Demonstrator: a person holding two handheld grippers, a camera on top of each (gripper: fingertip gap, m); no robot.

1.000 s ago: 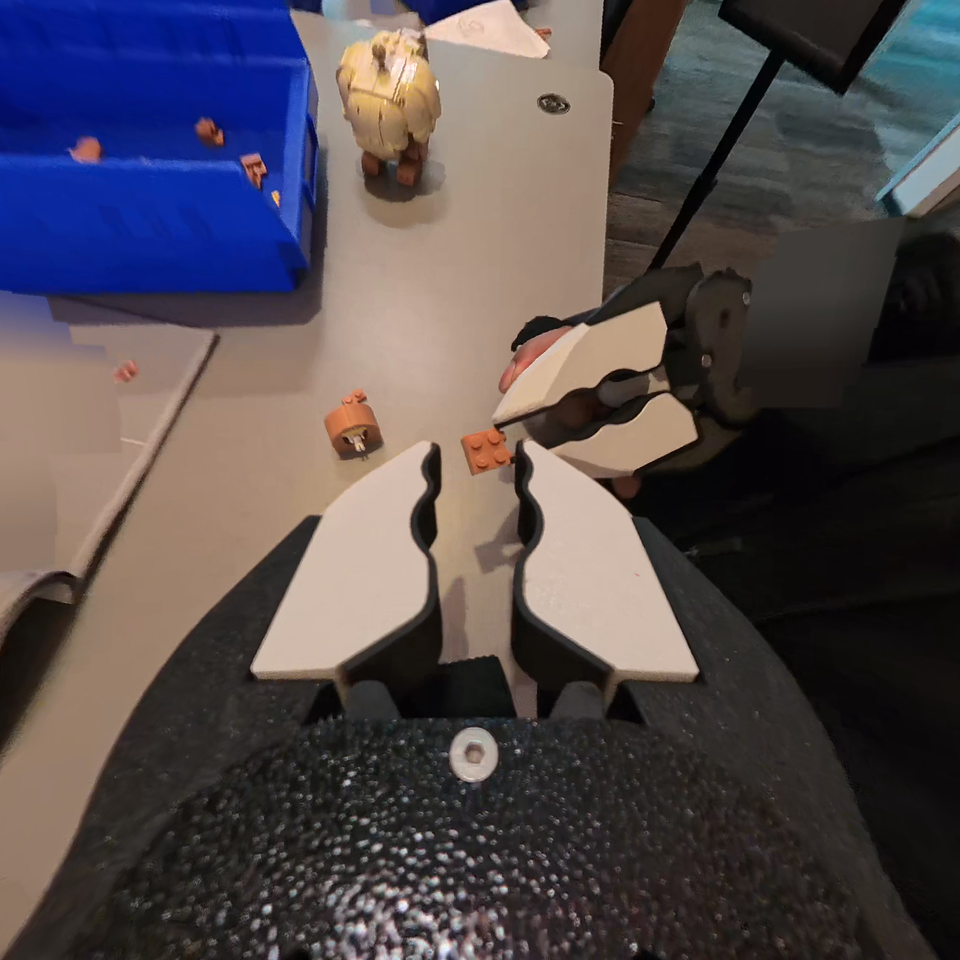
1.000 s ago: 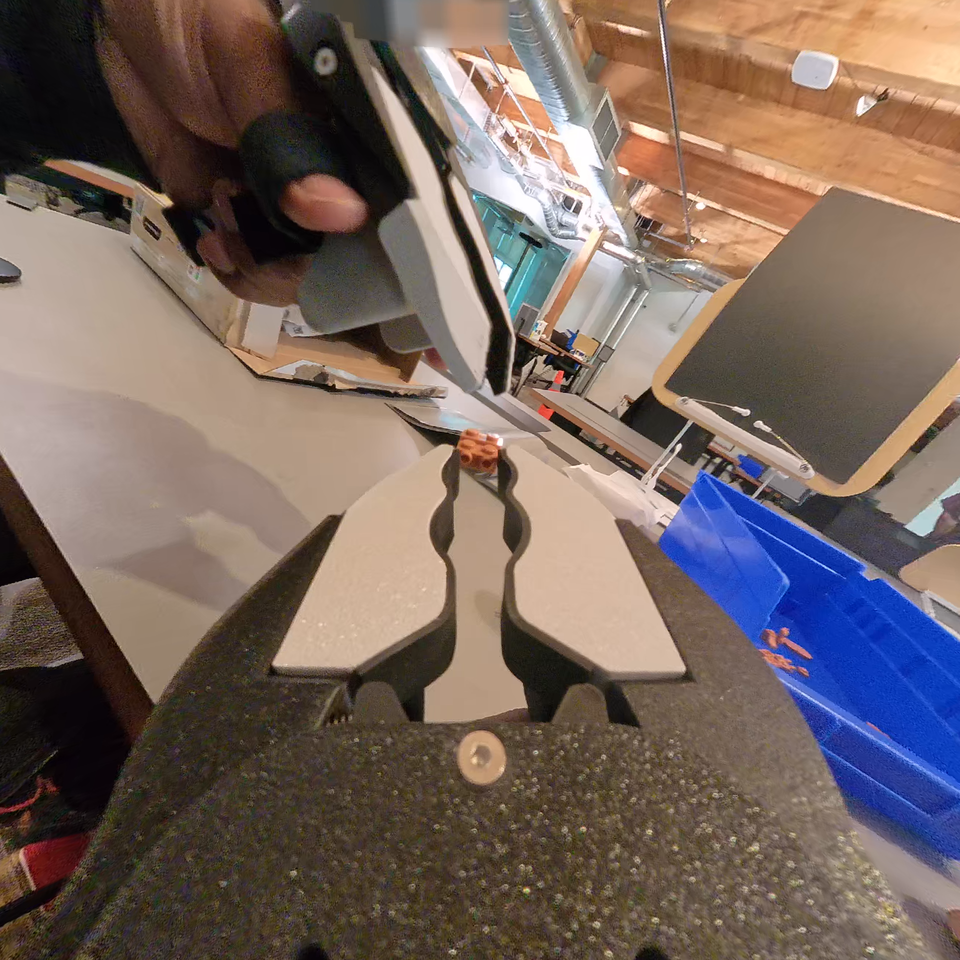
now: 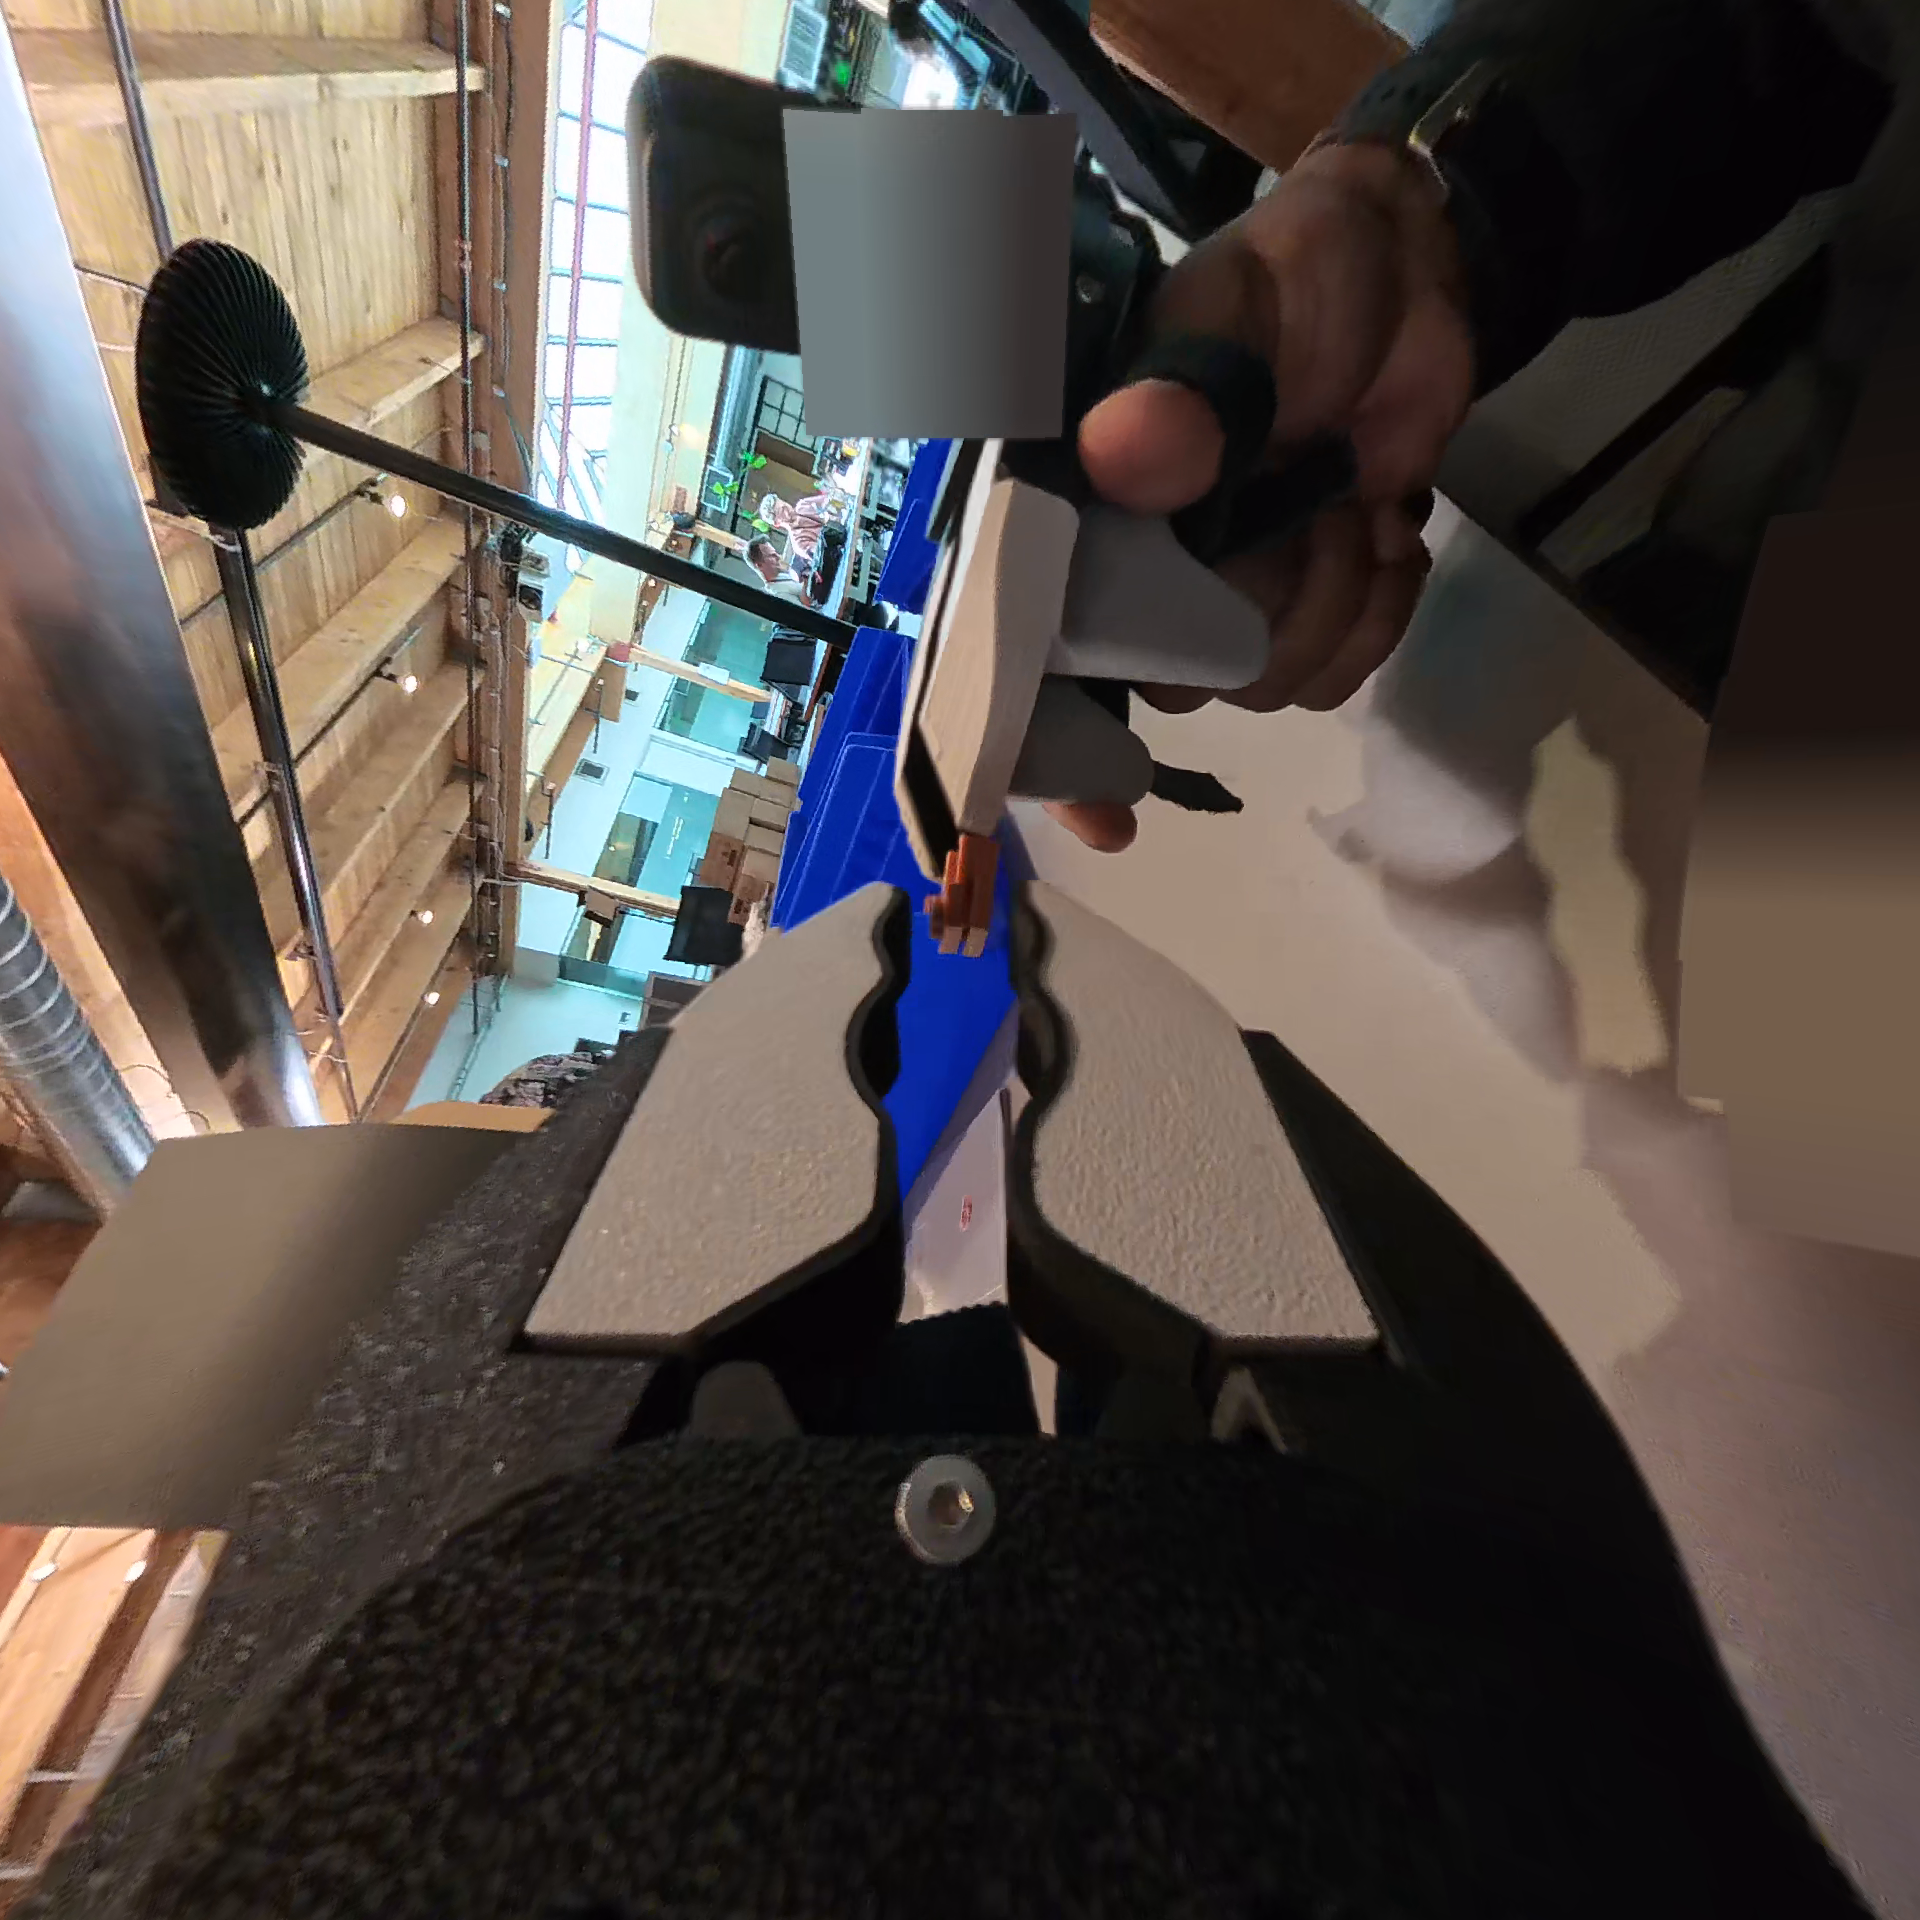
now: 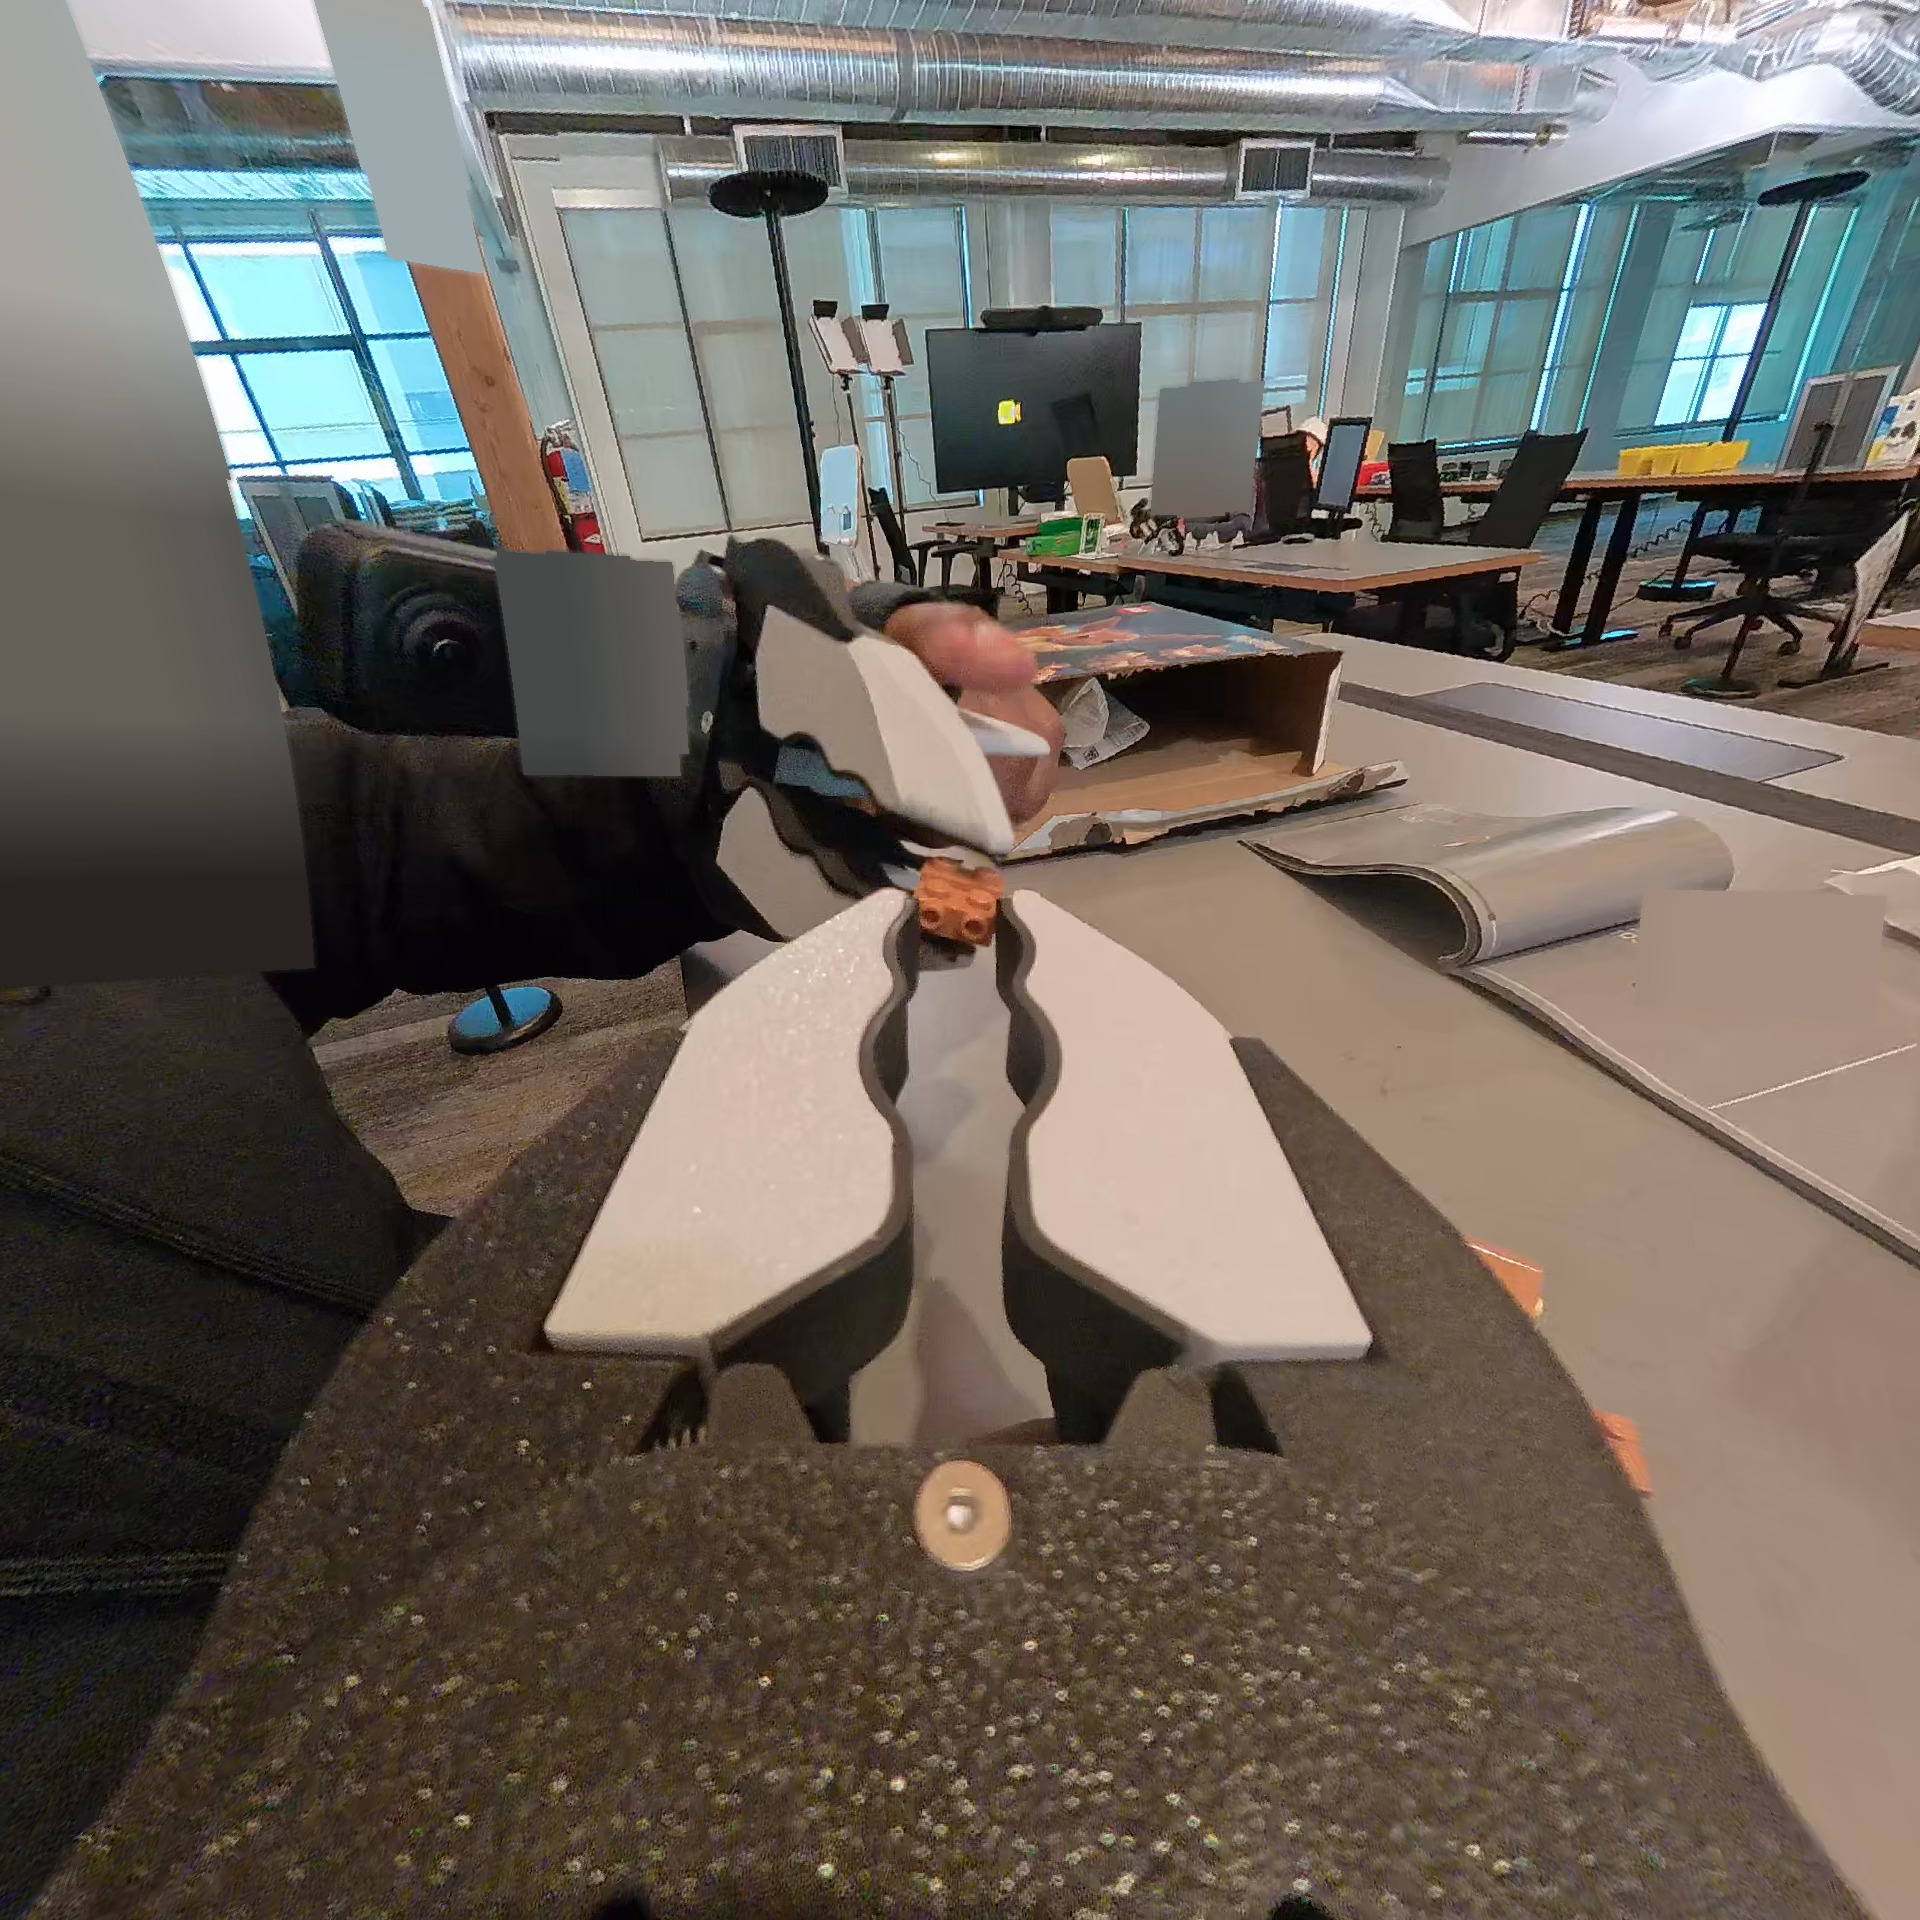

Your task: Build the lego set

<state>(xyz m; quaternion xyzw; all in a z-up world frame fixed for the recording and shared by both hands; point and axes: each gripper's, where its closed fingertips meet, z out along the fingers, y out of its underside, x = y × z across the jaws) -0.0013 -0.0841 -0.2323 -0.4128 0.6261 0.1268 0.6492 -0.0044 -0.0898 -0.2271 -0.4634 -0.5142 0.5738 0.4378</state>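
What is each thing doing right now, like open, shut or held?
right gripper: shut on the orange brick.
orange brick: held up off the table.
left gripper: open, fingertips either side of the brick, not pressing.
cardboard box: lying down, end open.
booklet: lying open.

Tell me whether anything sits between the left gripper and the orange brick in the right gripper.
Nothing visible does. The orange brick, clamped at the right gripper's tips, hangs between the left gripper's spread fingertips, with only open gaps on either side of it.
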